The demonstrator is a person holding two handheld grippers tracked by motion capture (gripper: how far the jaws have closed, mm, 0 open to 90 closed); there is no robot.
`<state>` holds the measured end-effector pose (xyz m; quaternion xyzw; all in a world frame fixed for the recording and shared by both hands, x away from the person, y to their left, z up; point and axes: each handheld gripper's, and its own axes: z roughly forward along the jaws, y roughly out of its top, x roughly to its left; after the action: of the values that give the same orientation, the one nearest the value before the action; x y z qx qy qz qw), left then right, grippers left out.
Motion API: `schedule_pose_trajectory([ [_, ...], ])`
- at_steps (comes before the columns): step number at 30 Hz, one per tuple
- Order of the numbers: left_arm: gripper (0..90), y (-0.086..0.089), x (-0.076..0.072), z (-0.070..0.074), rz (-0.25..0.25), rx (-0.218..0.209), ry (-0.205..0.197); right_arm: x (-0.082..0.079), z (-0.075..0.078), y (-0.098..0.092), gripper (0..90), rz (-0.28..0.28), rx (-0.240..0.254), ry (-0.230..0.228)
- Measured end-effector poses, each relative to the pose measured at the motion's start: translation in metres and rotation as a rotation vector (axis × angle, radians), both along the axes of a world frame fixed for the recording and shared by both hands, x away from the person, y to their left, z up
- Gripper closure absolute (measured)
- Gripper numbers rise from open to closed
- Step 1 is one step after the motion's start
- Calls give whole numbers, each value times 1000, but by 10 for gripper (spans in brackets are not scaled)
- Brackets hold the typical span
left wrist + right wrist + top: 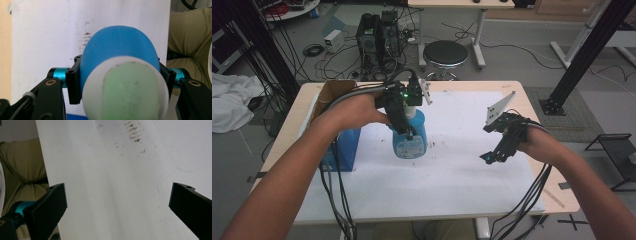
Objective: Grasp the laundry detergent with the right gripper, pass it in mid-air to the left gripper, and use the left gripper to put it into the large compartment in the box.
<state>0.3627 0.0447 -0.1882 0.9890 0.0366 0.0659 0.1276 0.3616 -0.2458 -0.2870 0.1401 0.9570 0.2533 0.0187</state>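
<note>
While the left gripper (404,122) clamps its jaws on the neck of a blue spray bottle (411,137) at the centre of the high view, the right gripper (493,156) hangs at centre right with jaws spread wide and nothing between them. The bottle looks tilted and lifted just off the white sheet (462,165) covering the tabletop (557,195), beside a blue box (346,150) at its left. The grip sits high on a rounded plastic body, so the bottle could swivel or slide out and drop, or knock that box. Brown specks (439,145) dot the sheet near it. The bottle's front label (408,148) carries print too small to read; no brand can be made out.
</note>
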Motion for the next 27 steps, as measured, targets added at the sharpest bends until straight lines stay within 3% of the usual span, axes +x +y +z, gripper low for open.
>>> schedule_pose_trajectory([
  [6,379,19,9,17,90,6,-7,-1,4,-23,7,-96,-73,-32],
  [8,379,27,11,25,123,6,-16,-1,5,-30,7,-151,-96,-35],
  [9,379,32,12,29,151,1,-22,1,5,-34,7,-152,-106,-46],
  [12,379,45,14,41,203,-9,-30,3,5,-44,7,-146,-128,-22],
  [13,379,50,14,43,241,-38,-32,3,5,-45,7,-138,-135,-15],
  [16,379,65,16,55,299,-40,-36,3,5,-47,7,-113,-141,5],
  [17,379,70,17,59,306,-23,-40,3,5,-47,7,-110,-141,15],
  [18,379,75,17,62,343,-39,-47,3,5,-47,7,-105,-141,18],
  [19,379,80,17,65,363,-42,-48,4,4,-47,7,-92,-140,0],
  [24,380,100,19,76,433,-20,-54,5,4,-47,7,-91,-135,11],
  [27,379,114,18,81,483,-41,-52,5,5,-48,7,-79,-122,9],
])
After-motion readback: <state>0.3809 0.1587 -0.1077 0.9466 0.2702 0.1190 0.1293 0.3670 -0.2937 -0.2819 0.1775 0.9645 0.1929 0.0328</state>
